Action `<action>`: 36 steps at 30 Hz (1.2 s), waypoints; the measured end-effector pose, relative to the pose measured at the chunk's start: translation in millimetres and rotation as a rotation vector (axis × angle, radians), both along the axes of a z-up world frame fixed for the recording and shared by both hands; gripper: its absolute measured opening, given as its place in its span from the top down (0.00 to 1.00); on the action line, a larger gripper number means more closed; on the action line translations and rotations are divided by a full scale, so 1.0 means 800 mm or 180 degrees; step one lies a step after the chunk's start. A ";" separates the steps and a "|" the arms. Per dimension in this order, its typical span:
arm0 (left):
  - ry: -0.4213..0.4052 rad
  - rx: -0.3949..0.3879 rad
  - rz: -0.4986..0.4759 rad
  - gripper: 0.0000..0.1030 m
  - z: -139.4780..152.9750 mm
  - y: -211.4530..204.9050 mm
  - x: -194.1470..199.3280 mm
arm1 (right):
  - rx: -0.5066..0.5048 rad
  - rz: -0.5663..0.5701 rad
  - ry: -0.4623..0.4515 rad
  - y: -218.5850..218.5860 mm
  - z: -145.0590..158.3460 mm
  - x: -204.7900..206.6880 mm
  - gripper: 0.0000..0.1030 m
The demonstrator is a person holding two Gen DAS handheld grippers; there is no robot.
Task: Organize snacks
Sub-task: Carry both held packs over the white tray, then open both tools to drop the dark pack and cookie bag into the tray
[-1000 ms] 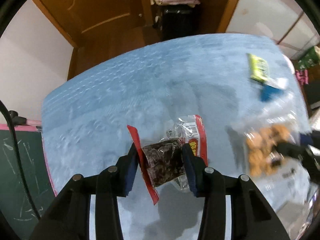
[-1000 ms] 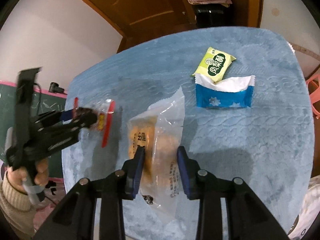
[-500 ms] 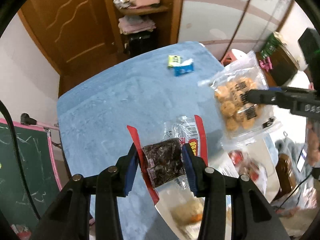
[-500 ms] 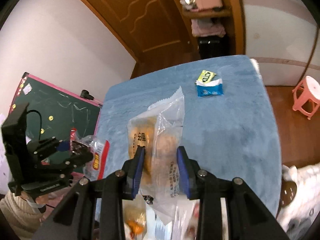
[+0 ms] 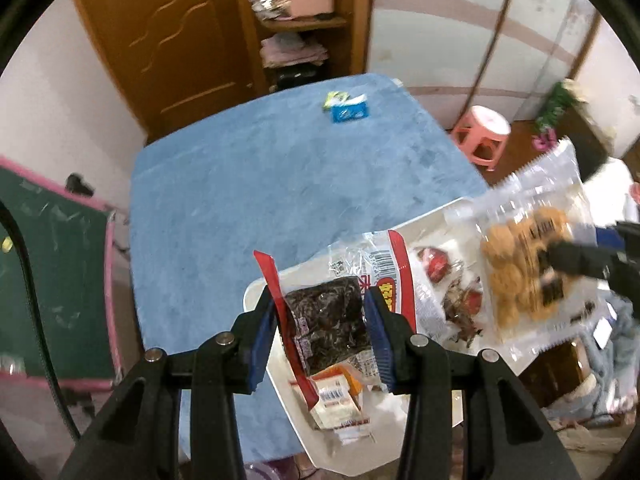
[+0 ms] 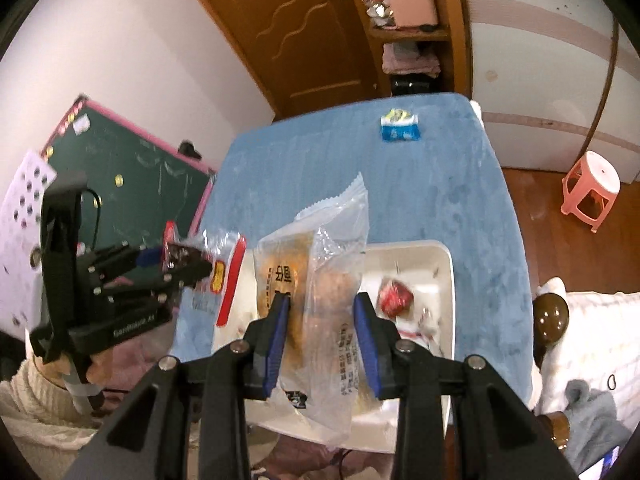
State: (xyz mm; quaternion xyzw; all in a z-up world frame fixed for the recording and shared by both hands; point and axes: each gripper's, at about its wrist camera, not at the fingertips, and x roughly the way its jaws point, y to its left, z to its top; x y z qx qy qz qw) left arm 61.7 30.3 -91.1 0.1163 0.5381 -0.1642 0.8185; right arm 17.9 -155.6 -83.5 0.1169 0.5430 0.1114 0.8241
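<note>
My left gripper [image 5: 322, 320] is shut on a clear red-edged packet of dark snack [image 5: 326, 320] and holds it above the white tray [image 5: 256, 296]. My right gripper [image 6: 322, 316] is shut on a clear bag of golden puffs [image 6: 316, 280], also held above the tray [image 6: 420, 256]. The puff bag shows at the right of the left wrist view [image 5: 520, 264]. The left gripper with its packet shows at the left of the right wrist view [image 6: 192, 268]. Wrapped snacks [image 5: 436, 264] lie in the tray.
A green packet [image 5: 335, 98] and a blue packet [image 5: 349, 112] lie at the far end of the blue table [image 5: 248, 184]. A pink stool [image 6: 590, 188] stands right of the table. A green chalkboard [image 6: 132, 172] leans at the left.
Both grippers have lifted their packets off the table and pulled back toward the near edge, so they now hang over the white tray. The far packets look much smaller.
</note>
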 end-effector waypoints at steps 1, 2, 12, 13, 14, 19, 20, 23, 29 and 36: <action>0.0013 0.0037 0.0063 0.59 -0.005 -0.004 -0.006 | -0.0032 0.0056 0.0028 0.002 -0.004 -0.008 0.67; 0.0021 0.0071 0.0117 0.59 -0.009 -0.006 -0.008 | -0.0065 0.0097 0.0027 0.004 -0.009 -0.011 0.67; -0.0229 0.0318 0.0481 0.13 0.007 -0.011 -0.047 | -0.0206 0.0240 0.0009 0.003 -0.028 -0.036 0.51; -0.0268 0.0338 0.0514 0.13 0.011 -0.010 -0.053 | -0.0187 0.0278 -0.0010 0.003 -0.025 -0.041 0.51; -0.0302 0.0372 0.0540 0.13 0.013 -0.010 -0.057 | -0.0196 0.0312 -0.0032 0.003 -0.022 -0.044 0.51; -0.0289 0.0490 0.0656 0.12 0.014 -0.008 -0.070 | -0.0344 0.0377 -0.0117 0.007 -0.017 -0.059 0.51; -0.0267 0.0470 0.0669 0.12 0.014 -0.008 -0.073 | -0.0324 0.0407 -0.0107 0.008 -0.017 -0.062 0.51; -0.0248 0.0478 0.0704 0.12 0.015 -0.010 -0.081 | -0.0313 0.0468 -0.0091 0.008 -0.017 -0.072 0.51; -0.0299 0.0463 0.0634 0.12 0.023 -0.030 -0.097 | -0.0386 0.0520 -0.0183 0.000 -0.011 -0.093 0.51; -0.0422 0.0478 0.0471 0.12 0.036 -0.063 -0.116 | -0.0342 0.0429 -0.0214 -0.024 -0.008 -0.105 0.51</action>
